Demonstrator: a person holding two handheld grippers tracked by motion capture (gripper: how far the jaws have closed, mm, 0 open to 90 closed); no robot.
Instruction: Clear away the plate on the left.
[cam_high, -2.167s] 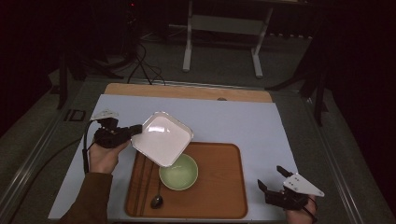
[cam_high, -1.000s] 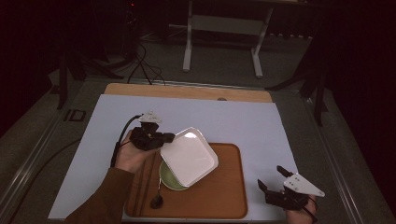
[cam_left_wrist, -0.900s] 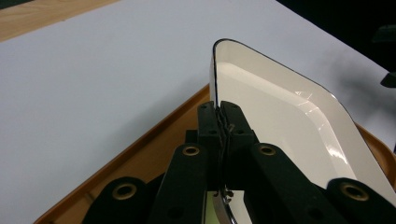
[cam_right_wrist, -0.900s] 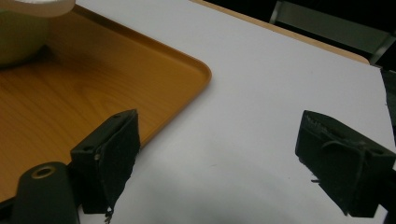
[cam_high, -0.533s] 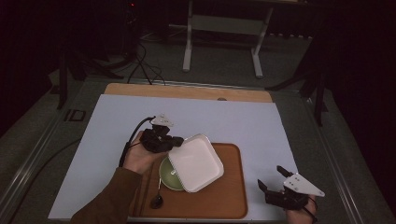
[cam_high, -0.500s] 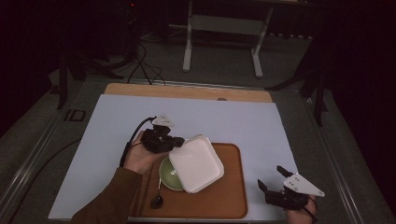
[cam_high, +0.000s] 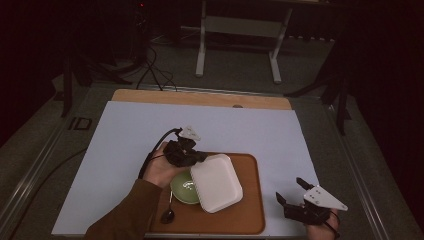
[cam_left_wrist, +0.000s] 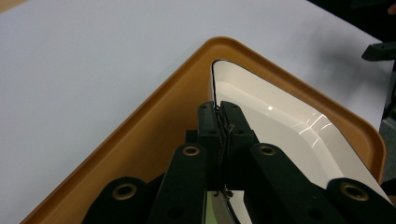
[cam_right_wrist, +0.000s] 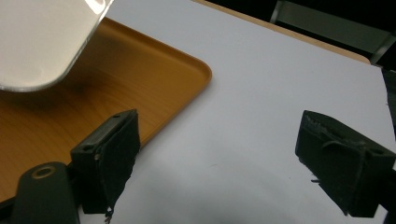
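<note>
Glossy white, perhaps ceramic, square plate (cam_high: 216, 183); smooth wood-grain tray (cam_high: 252, 200); matt pale table cover (cam_high: 125, 135) at left.

Dim room, dark past the table (cam_high: 150, 125). Table w/ pale blue-white top sheet, wood edge showing at far side. Grey carpet floor (cam_high: 240, 82) behind. White metal frame stand (cam_high: 237, 30) at back, black cables (cam_high: 150, 65) on floor at left, dark stand legs (cam_high: 335, 90) at right.

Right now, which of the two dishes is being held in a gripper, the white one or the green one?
The white square plate, its rim pinched by the left gripper; the green bowl sits ungripped on the tray.
</note>
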